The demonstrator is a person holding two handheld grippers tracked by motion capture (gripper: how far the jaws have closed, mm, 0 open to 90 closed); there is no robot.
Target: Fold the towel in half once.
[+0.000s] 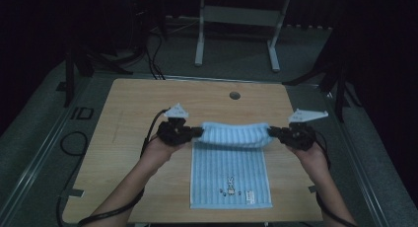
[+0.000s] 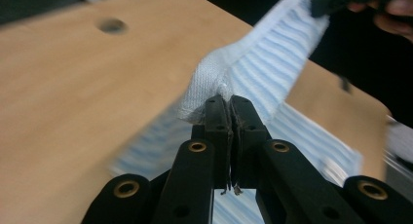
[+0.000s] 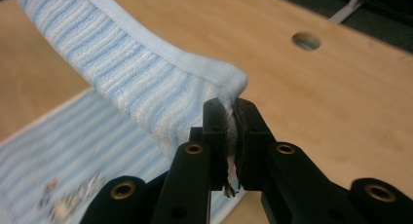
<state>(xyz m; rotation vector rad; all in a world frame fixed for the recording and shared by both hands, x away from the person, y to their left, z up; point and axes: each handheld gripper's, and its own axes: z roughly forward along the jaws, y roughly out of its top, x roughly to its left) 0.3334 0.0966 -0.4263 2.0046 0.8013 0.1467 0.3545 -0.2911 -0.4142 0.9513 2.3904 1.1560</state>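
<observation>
A light blue striped towel (image 1: 230, 175) lies on the wooden table (image 1: 133, 133), its near end flat with a small printed figure and a label. Its far end is lifted off the table and stretched between both grippers. My left gripper (image 1: 197, 132) is shut on the far left corner of the towel (image 2: 253, 68), which bunches above the black jaws at my left gripper (image 2: 227, 103). My right gripper (image 1: 271, 133) is shut on the far right corner of the towel (image 3: 146, 83), the cloth pinched between the jaws at my right gripper (image 3: 230, 109).
A round hole (image 1: 234, 95) sits in the table near its far edge. Black cables (image 1: 74, 143) trail off the left side. A white metal frame (image 1: 236, 19) stands on the floor beyond the table, with dark stands at both sides.
</observation>
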